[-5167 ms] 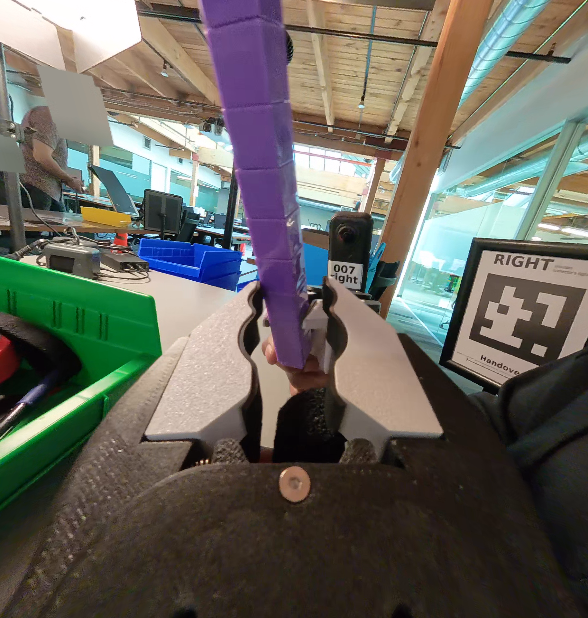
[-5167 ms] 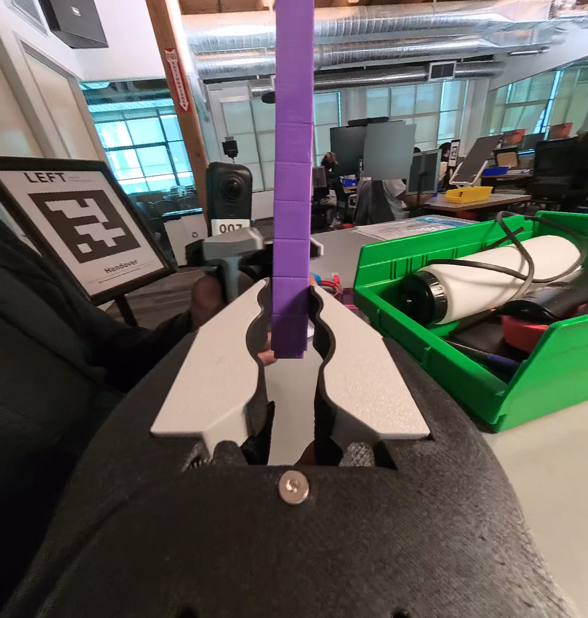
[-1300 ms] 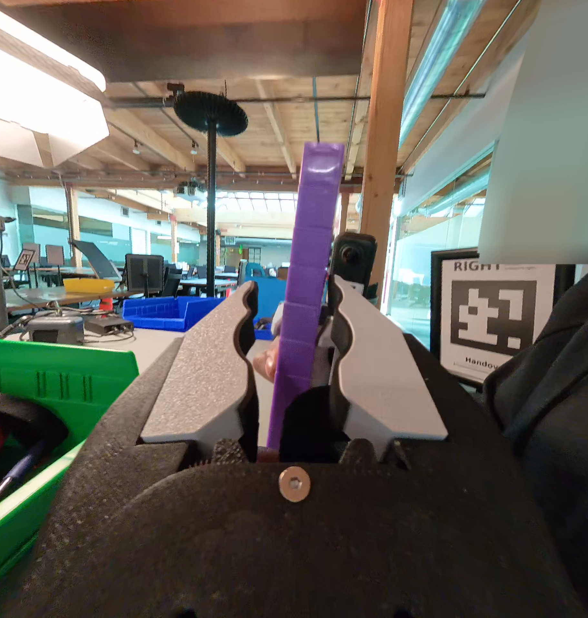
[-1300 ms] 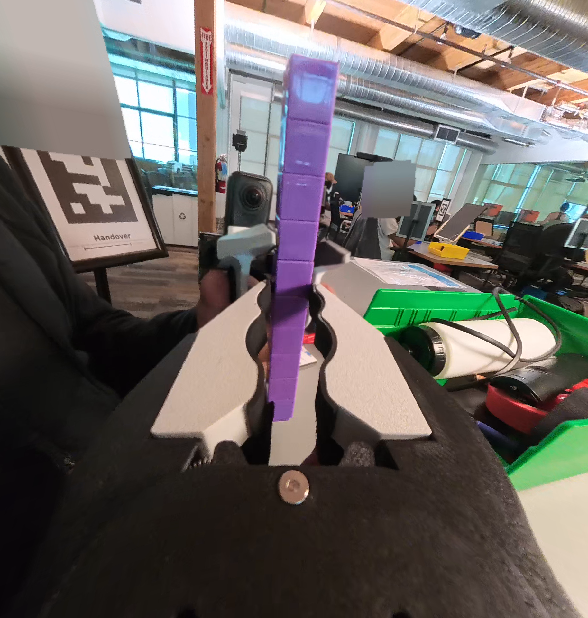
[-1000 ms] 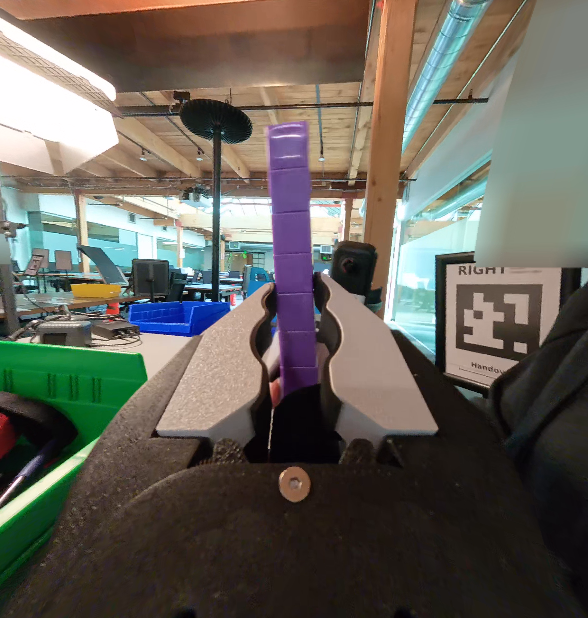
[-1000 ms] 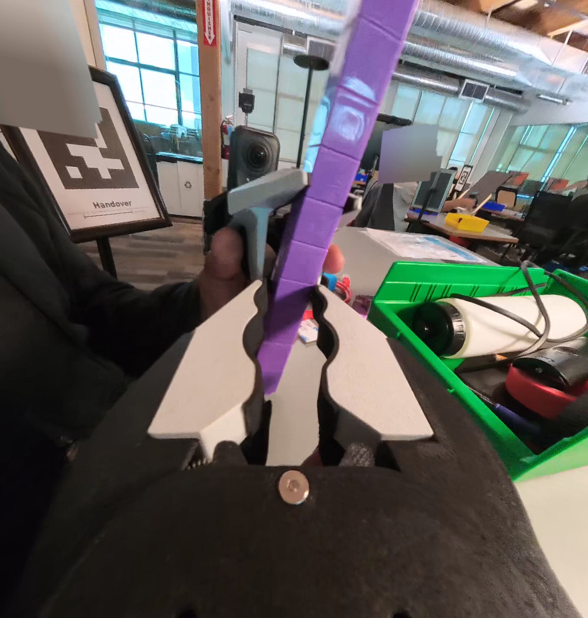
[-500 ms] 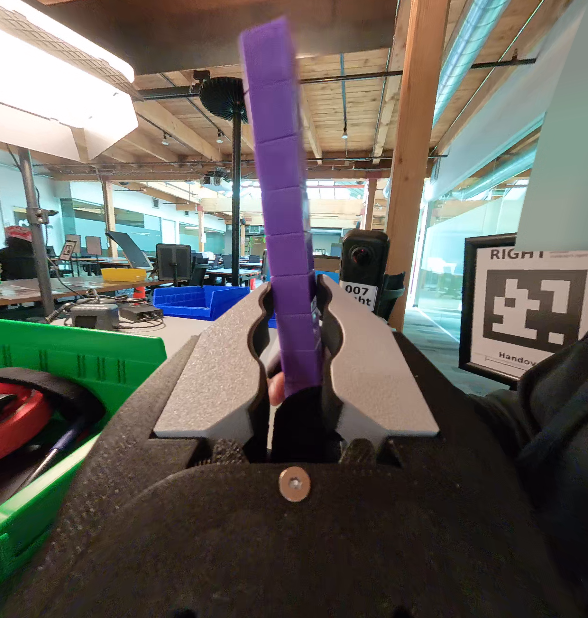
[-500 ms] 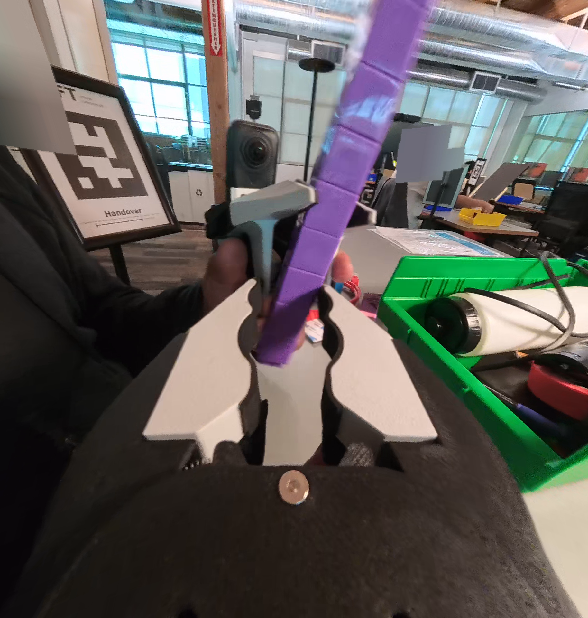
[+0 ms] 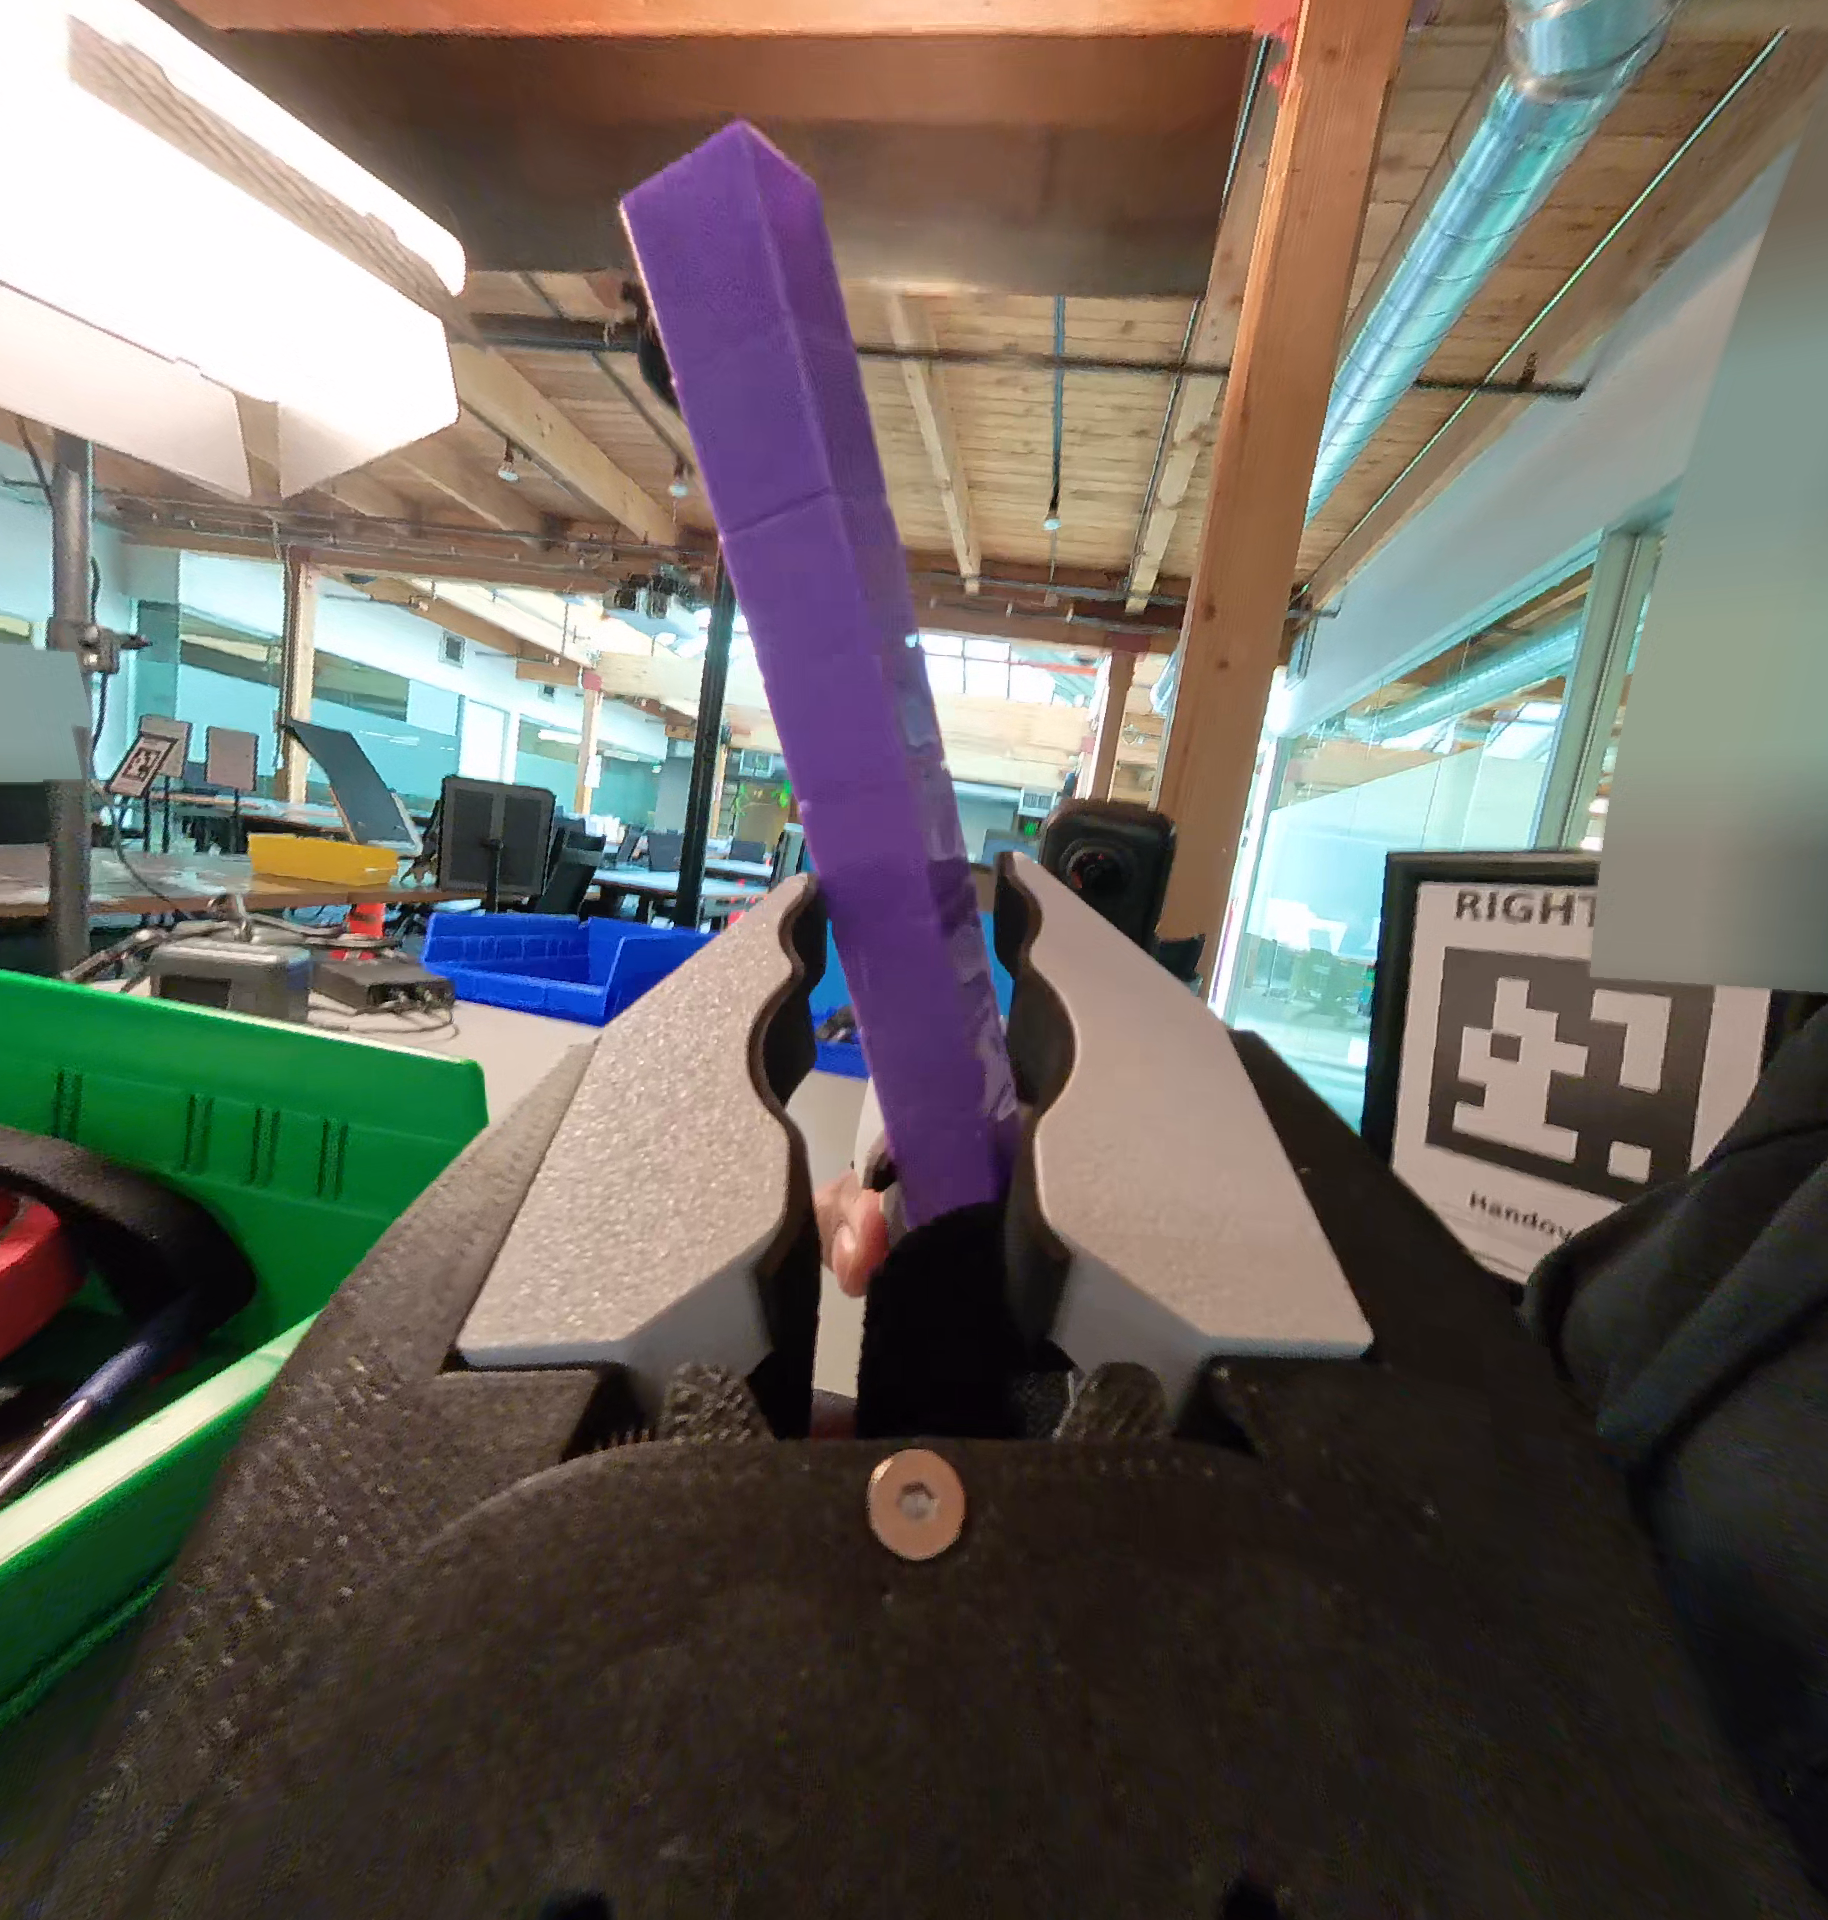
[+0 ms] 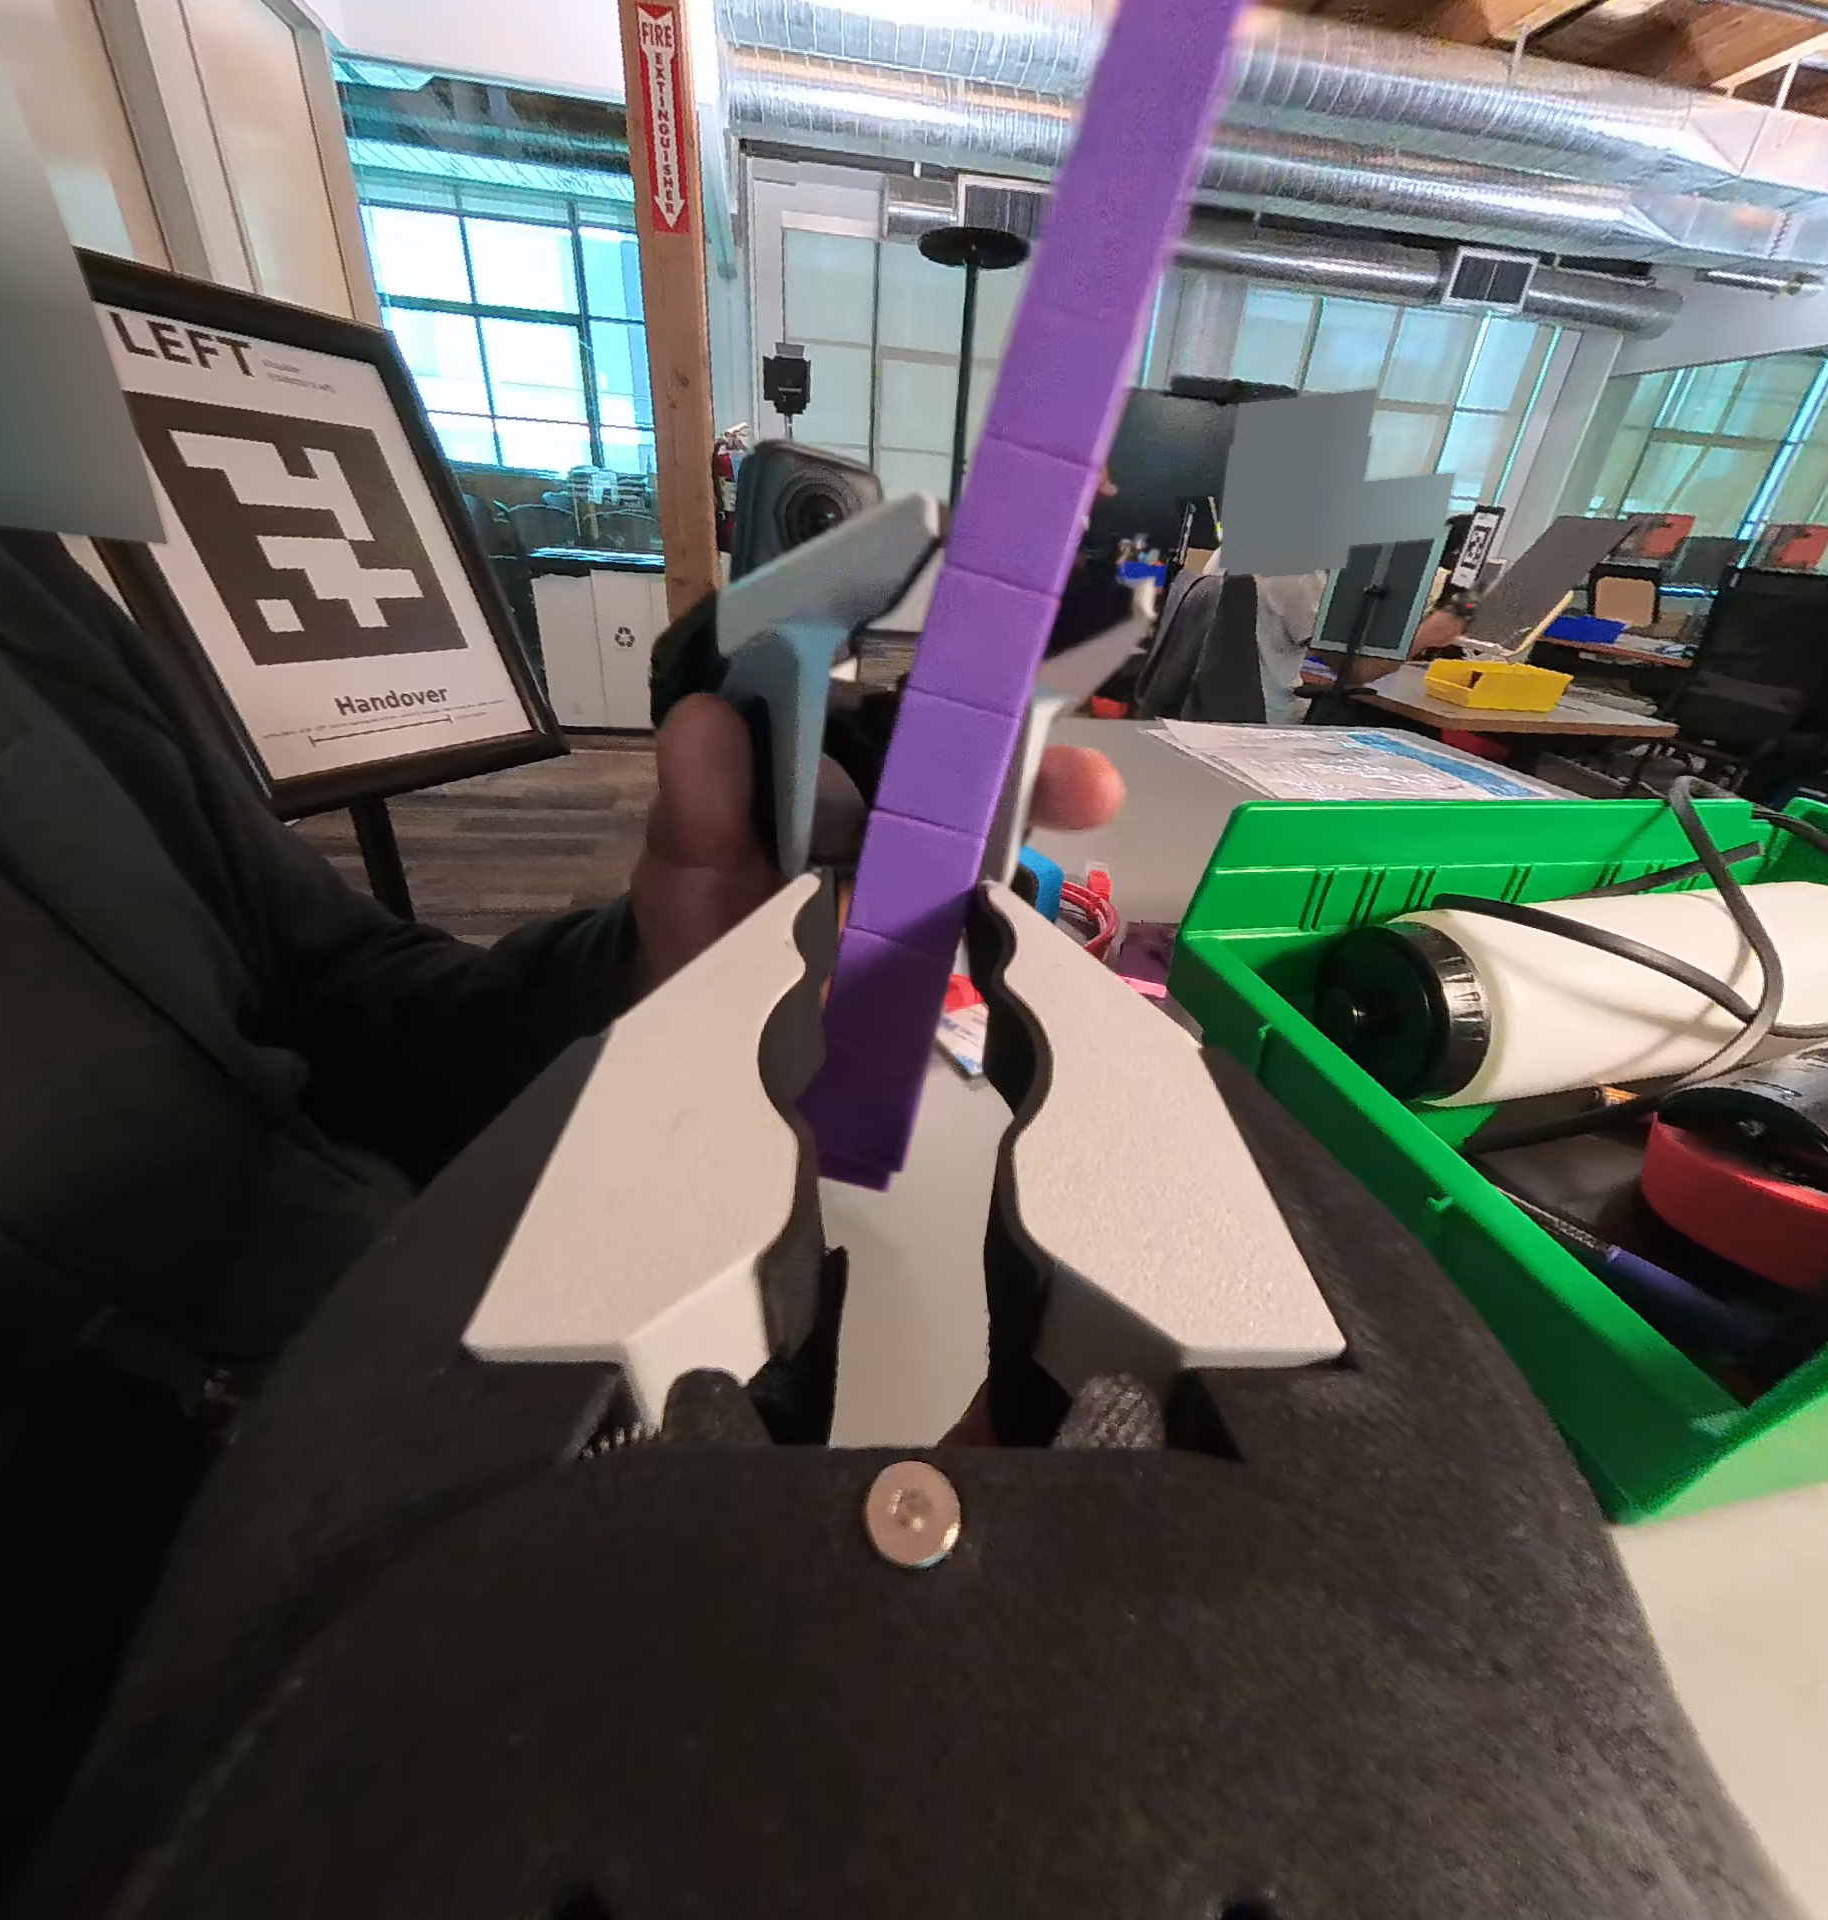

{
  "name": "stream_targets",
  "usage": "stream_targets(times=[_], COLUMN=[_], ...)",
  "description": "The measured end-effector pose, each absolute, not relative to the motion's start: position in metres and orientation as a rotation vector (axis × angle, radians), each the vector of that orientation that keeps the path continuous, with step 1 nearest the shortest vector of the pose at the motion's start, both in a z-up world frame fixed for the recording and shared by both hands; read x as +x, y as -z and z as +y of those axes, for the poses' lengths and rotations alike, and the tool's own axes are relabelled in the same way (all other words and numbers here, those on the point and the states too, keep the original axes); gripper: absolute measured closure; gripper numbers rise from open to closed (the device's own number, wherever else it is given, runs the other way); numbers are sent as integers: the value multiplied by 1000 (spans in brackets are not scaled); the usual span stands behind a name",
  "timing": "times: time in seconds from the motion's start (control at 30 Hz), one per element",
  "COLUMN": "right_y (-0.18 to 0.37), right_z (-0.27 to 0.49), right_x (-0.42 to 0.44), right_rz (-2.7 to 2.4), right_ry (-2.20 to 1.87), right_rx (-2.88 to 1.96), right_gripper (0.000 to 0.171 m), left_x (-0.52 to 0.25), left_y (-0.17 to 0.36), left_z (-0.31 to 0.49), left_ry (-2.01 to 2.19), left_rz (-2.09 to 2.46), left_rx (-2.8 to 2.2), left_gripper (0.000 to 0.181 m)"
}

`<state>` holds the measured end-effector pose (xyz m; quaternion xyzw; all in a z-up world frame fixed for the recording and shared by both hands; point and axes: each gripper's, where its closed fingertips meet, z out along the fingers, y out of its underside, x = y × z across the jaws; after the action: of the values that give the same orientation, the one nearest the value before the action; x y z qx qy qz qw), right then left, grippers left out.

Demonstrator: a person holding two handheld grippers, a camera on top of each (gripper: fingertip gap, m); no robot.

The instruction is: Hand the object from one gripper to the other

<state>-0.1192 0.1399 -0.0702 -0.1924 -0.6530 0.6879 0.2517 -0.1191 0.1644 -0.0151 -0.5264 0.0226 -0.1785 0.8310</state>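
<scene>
A long purple bar of joined cubes (image 9: pixel 837 727) stands nearly upright between both grippers, leaning left in the left wrist view. My left gripper (image 9: pixel 905 894) is open around it, with a gap beside its left finger (image 9: pixel 671 1091). In the right wrist view the bar (image 10: pixel 993 623) leans right and runs out of the top of the frame. My right gripper (image 10: pixel 897 904) is shut on the bar's lower end. The left gripper (image 10: pixel 1035 566) shows there higher up, held by a hand (image 10: pixel 702 790), with its fingers spread on either side of the bar.
A green bin (image 10: pixel 1461 862) with a white cylinder (image 10: pixel 1616 987), cables and a red part sits on the grey table (image 10: pixel 1772 1662); it also shows in the left wrist view (image 9: pixel 214 1122). Framed marker signs (image 9: pixel 1575 1060) (image 10: pixel 297 540) stand behind. A wooden post (image 9: pixel 1242 520) rises at the back. The gap from one gripper's tips to the other's is roughly 6 cm.
Half a second ago my left gripper was shut on the bar and the right was open. Now the right has shut on the bar's lower end and the left has opened.
</scene>
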Motion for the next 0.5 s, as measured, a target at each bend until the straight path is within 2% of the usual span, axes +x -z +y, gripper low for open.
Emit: stream_targets(times=[0.37, 0.4, 0.47, 0.5], right_y=[59, 57, 53, 51], right_z=[153, 154, 156, 158], right_x=[-123, -123, -121, -122], right_rz=[-1673, -1664, -1629, -1610], right_ry=[-1869, -1868, -1878, -1876], right_rx=[-537, -530, -517, -524], right_gripper=[149, 148, 146, 144], left_x=[-116, -117, -120, -120], left_y=[25, 25, 27, 26], left_z=[172, 173, 173, 172], left_ry=[395, 393, 373, 359], left_rz=[53, 48, 44, 50], left_rx=[-1182, -1186, -1196, -1196], left_gripper=[136, 137, 153, 154])
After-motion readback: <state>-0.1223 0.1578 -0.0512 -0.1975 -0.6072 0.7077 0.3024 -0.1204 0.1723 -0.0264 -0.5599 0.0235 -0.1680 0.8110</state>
